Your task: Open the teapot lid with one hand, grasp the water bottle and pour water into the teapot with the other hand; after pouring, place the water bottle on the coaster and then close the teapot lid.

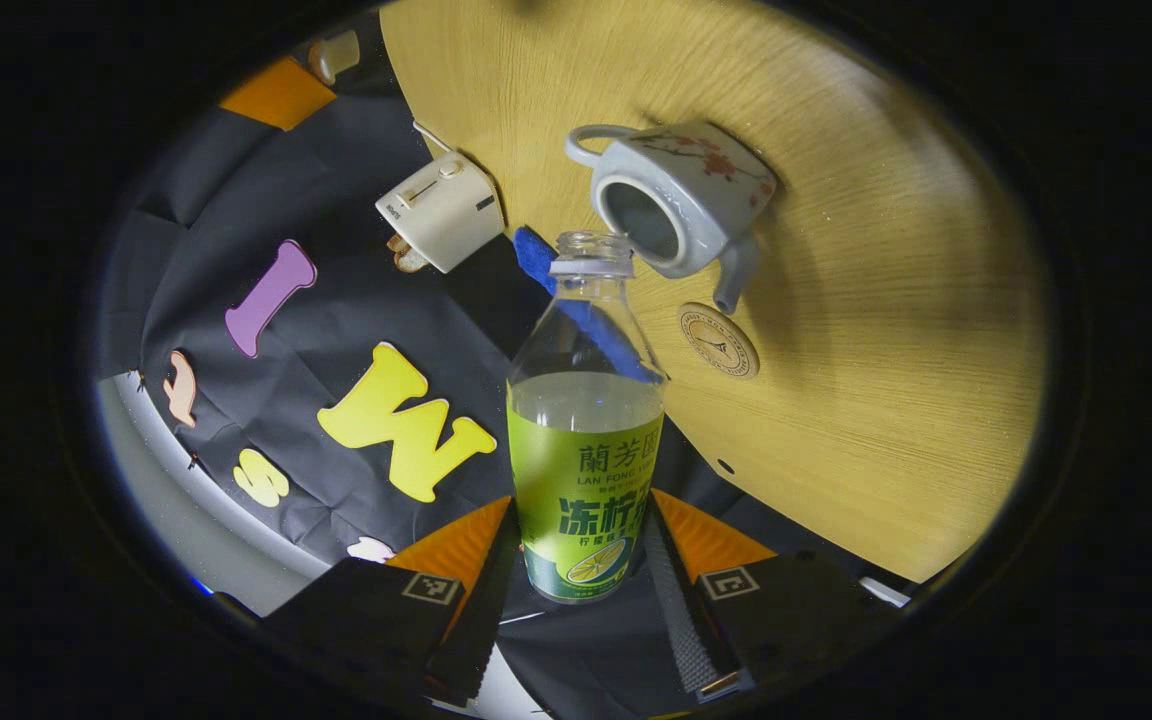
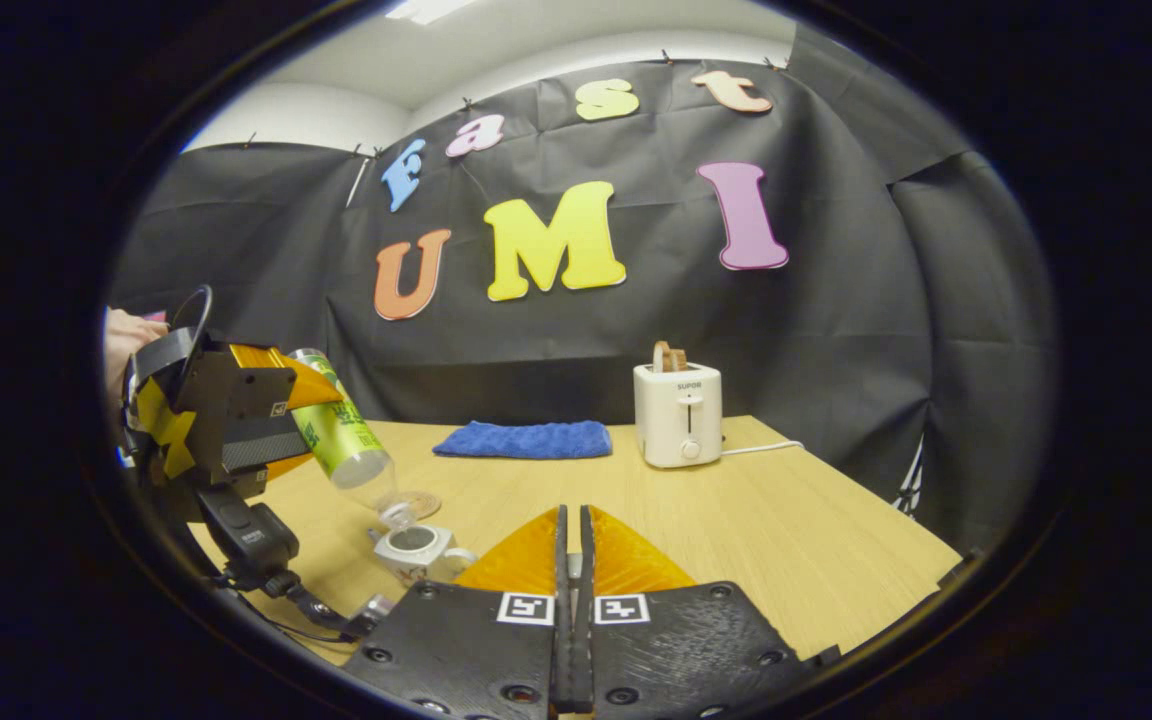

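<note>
Water bottle [image 1: 584, 440] sits clamped in the left gripper [image 1: 576, 590], tipped over the open teapot [image 1: 681, 205]. Right gripper [image 2: 573, 560] is pressed together, holding nothing.

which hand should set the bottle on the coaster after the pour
Left. Its tongs already grip the bottle, tipped mouth-first at the open teapot, and the coaster lies right beside the teapot.

toaster [image 2: 677, 416] upright on table [image 2: 816, 540], toast in slot | blue cloth [image 2: 524, 439] flat beside it
</note>
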`<state>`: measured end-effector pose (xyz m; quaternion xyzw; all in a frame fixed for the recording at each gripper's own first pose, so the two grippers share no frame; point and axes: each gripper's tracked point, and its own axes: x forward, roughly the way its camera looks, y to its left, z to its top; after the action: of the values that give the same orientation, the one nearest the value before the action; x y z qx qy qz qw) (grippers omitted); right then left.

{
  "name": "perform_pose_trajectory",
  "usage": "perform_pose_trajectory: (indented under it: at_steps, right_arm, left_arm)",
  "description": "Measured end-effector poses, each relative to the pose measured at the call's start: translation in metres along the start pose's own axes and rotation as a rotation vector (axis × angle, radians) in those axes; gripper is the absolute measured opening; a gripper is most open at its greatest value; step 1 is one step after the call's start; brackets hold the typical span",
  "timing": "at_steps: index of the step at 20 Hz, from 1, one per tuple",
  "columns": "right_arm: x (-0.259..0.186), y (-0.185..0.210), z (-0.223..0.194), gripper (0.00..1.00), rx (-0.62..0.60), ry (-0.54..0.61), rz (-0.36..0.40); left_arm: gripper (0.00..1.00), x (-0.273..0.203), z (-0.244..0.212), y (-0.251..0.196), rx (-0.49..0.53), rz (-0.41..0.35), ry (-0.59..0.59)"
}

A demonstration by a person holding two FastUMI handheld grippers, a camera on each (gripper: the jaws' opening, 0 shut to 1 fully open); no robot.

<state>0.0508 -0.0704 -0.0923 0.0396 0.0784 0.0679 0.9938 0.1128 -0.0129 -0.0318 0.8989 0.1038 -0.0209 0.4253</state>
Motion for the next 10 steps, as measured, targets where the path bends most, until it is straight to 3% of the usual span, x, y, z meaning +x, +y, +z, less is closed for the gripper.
perform_pose_trajectory:
  at_steps: [5,10]
  right_arm:
    - [-0.001,-0.001,0.0,0.0,0.0,0.0,-0.004]
    - [-0.005,-0.002,0.005,0.0,-0.006,-0.004,-0.02]
  left_arm:
    - [0.72,0.002,-0.004,0.003,-0.051,0.031,-0.012]
    - [0.72,0.008,-0.011,-0.016,-0.242,0.019,-0.022]
